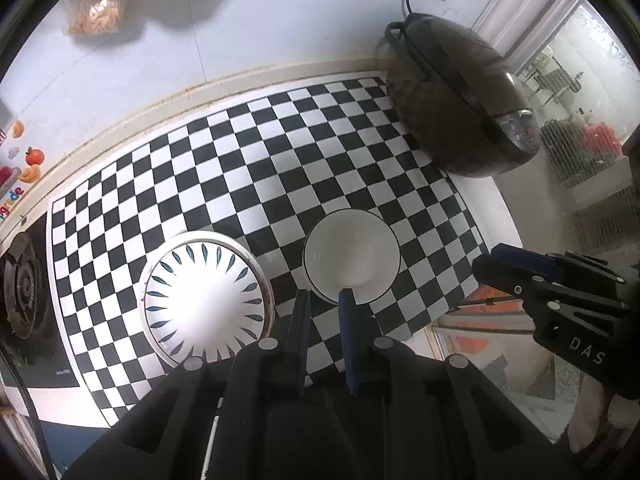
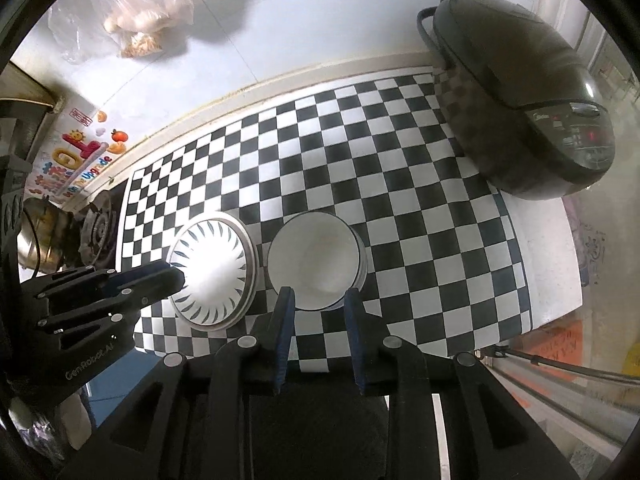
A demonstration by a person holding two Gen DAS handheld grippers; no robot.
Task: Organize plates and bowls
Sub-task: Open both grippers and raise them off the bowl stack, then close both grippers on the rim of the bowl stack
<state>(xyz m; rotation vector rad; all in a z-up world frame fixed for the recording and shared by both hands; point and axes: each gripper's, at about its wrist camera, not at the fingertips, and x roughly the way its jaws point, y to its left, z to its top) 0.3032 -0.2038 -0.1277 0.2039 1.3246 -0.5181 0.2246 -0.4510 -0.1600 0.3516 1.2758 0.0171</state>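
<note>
A stack of plates topped by a white plate with blue leaf marks [image 1: 204,300] [image 2: 214,276] sits on the checkered mat. Beside it, to the right, stands a white bowl with a dark rim [image 1: 352,256] [image 2: 316,260], nested on other bowls. My left gripper [image 1: 325,300] is open and empty, hovering just before the bowl's near rim; it also shows at the left of the right wrist view [image 2: 160,276], near the plates. My right gripper [image 2: 319,296] is open and empty, above the bowl's near edge; it also shows at the right of the left wrist view [image 1: 496,268].
A black rice cooker [image 1: 460,96] [image 2: 520,92] stands at the mat's far right corner, plugged into the wall. A gas burner [image 1: 24,284] [image 2: 96,228] lies left of the mat. Plastic bags of food [image 2: 136,20] hang on the tiled wall. The counter edge drops off right.
</note>
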